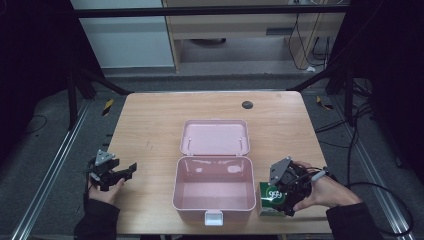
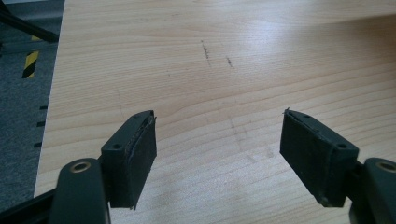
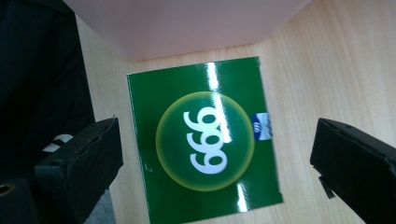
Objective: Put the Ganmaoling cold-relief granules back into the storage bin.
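The pink storage box (image 1: pixel 214 192) stands on the wooden surface (image 1: pixel 150 125), near its front edge, with its lid (image 1: pixel 215 136) folded back flat behind it and a white latch (image 1: pixel 213 218) on its front wall. The interior appears empty.

A green carton (image 1: pixel 270 199) printed with white numerals in a yellow-green disc stands on the surface just beside the box's right wall.

The right claw (image 1: pixel 281 196) is positioned directly over the carton. In the right gripper view, its jaws stand wide apart on either side of the carton (image 3: pixel 205 140) and hold nothing.

The left claw (image 1: pixel 131 170) is well apart from the box, to its left, near the surface's left edge. Its jaws are spread wide over bare wood (image 2: pixel 233 70) and hold nothing.
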The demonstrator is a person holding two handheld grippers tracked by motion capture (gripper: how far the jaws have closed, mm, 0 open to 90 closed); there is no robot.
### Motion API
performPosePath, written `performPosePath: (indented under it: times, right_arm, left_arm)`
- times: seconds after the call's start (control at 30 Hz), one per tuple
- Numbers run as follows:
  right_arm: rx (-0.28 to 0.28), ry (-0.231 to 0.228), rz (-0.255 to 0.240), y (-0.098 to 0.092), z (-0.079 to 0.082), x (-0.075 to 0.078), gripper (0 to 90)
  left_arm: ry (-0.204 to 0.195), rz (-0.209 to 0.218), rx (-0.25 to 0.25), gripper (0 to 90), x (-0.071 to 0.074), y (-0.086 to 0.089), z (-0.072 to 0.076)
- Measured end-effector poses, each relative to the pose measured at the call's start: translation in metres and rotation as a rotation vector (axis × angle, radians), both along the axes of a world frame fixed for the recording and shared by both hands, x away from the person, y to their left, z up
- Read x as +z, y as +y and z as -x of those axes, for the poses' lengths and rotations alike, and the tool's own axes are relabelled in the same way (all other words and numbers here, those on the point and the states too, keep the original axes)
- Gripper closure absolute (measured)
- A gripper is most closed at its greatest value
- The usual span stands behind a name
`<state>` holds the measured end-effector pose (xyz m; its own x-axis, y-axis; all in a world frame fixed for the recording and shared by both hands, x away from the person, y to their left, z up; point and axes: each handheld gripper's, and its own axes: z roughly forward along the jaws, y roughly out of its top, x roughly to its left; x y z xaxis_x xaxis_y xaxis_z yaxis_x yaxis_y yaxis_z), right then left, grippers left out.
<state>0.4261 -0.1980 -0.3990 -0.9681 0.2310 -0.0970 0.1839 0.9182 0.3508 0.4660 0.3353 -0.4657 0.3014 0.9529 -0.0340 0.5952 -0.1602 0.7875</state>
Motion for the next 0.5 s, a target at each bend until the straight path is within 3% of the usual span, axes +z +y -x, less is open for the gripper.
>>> performPosePath:
  times: [0.5]
  right_arm:
    - [0.036,0.037,0.058,0.009,-0.004,-0.019,2.7]
  left_arm:
    - [0.000,-0.006,-0.002,26.8,0.000,-0.001,0.000]
